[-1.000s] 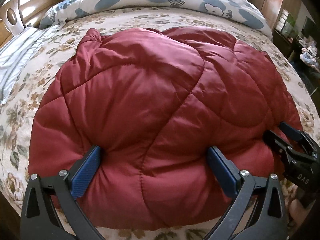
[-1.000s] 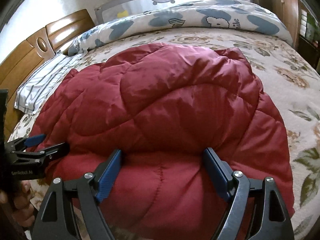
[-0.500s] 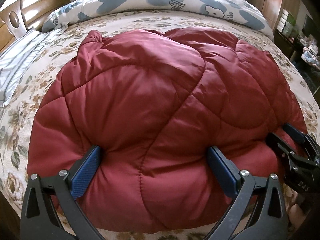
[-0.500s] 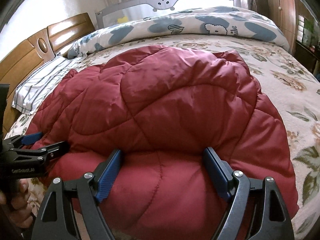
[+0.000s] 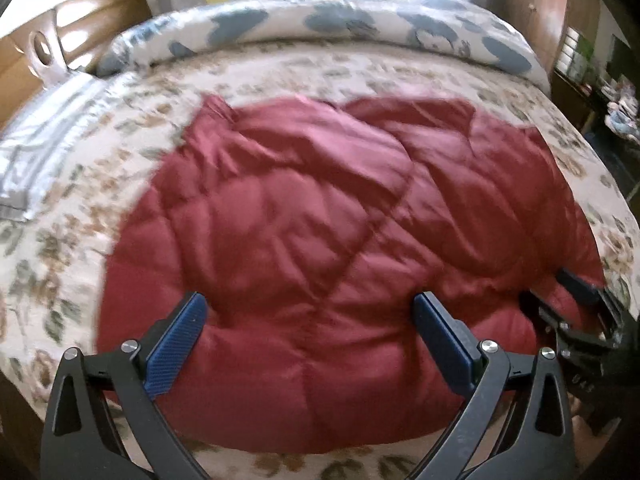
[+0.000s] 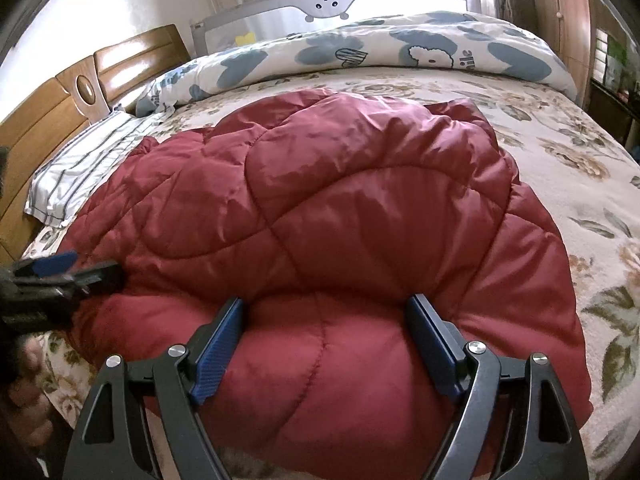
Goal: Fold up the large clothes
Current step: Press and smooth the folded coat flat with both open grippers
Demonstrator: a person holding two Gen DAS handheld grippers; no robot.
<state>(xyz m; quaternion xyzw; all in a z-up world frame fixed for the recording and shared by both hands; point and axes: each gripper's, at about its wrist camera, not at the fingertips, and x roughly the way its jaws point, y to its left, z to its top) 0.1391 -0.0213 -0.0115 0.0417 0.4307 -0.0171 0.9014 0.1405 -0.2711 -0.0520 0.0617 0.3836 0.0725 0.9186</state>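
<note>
Red quilted jacket [image 6: 340,208] lies bunched on floral bedspread [image 6: 560,152]. Right gripper [image 6: 326,316] spread wide over jacket's near edge, blue pads [image 6: 218,346] pressing fabric. Left gripper [image 6: 68,270] at jacket's left edge.

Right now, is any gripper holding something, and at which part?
Neither holds anything. The left gripper and the right gripper stand open, their fingers astride the near edge of the red jacket, which lies on the bed.
</note>
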